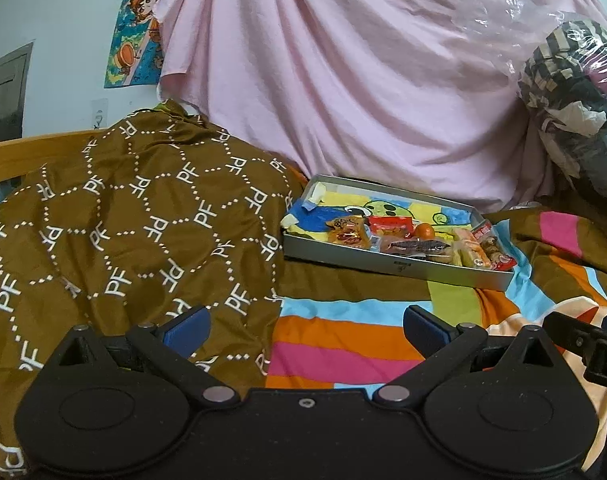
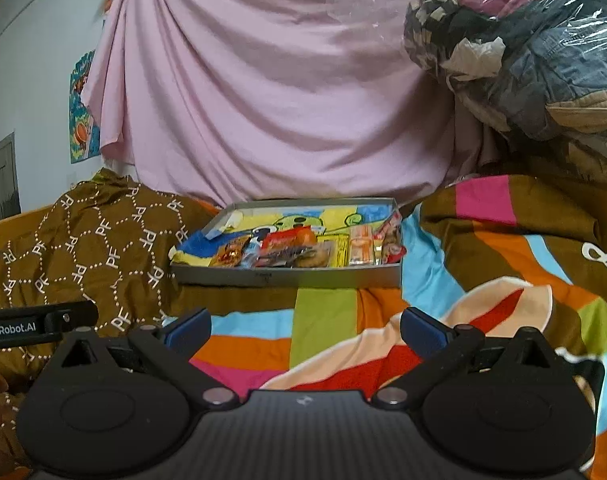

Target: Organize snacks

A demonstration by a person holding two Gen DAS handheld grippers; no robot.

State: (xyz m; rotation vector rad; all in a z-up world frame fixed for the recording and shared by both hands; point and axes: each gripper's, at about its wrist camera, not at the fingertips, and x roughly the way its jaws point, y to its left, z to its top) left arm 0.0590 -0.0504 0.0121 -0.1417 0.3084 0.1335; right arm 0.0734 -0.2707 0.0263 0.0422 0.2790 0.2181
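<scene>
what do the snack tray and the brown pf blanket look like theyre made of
The tray looks like thin metal, maybe tin: matte grey walls with crisp folded corners and a printed cartoon base. Painted card can't be ruled out. The brown PF blanket looks like smooth satin-like woven fabric, probably synthetic: it has a soft sheen and falls in loose folds.

Snacks in tray, perhaps seven.

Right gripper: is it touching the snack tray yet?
Apart. The right wrist view shows the right gripper open and empty, with a stretch of striped blanket plainly visible between its fingertips and the near wall of the tray.
</scene>
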